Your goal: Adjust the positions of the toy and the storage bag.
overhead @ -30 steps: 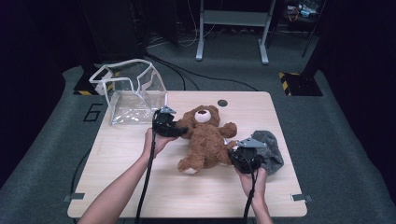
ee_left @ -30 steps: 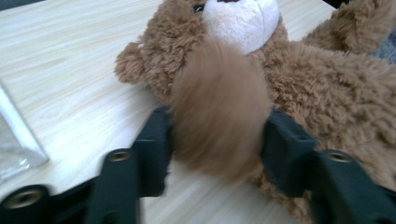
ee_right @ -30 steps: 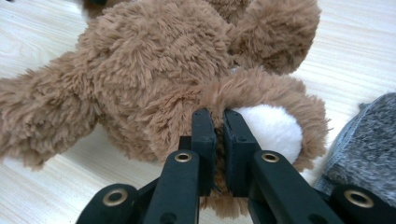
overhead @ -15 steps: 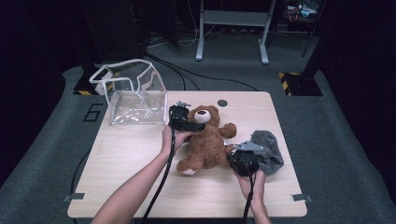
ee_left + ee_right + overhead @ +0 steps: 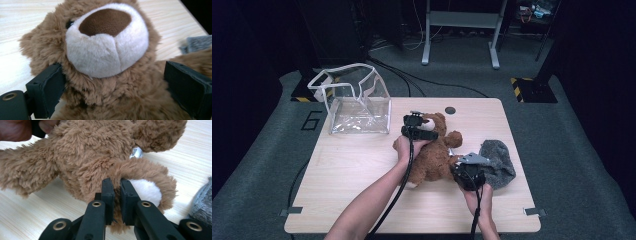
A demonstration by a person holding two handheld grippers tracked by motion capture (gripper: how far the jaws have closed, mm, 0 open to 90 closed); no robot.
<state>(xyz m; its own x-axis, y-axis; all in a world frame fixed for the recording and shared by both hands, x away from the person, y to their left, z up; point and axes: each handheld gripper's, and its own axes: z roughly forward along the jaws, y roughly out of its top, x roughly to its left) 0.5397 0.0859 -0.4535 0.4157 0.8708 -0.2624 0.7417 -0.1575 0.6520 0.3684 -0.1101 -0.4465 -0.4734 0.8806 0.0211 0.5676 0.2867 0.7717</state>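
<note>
A brown teddy bear lies on its back on the wooden table. My left gripper is over its head. In the left gripper view the bear's white muzzle rises between the jaws of my left gripper, which stand wide on either side of the neck. They have just been opening. My right gripper is at the bear's lower leg. In the right gripper view my right gripper is shut on the fur beside the white foot pad.
A clear plastic bag stands open at the table's back left. A grey fuzzy cloth lies right of the bear, behind my right hand. A small dark disc sits near the table's far edge.
My left hand has moved right, from the bear's side to over its head, and its jaws have opened around the neck. The right gripper has kept its hold on the leg.
</note>
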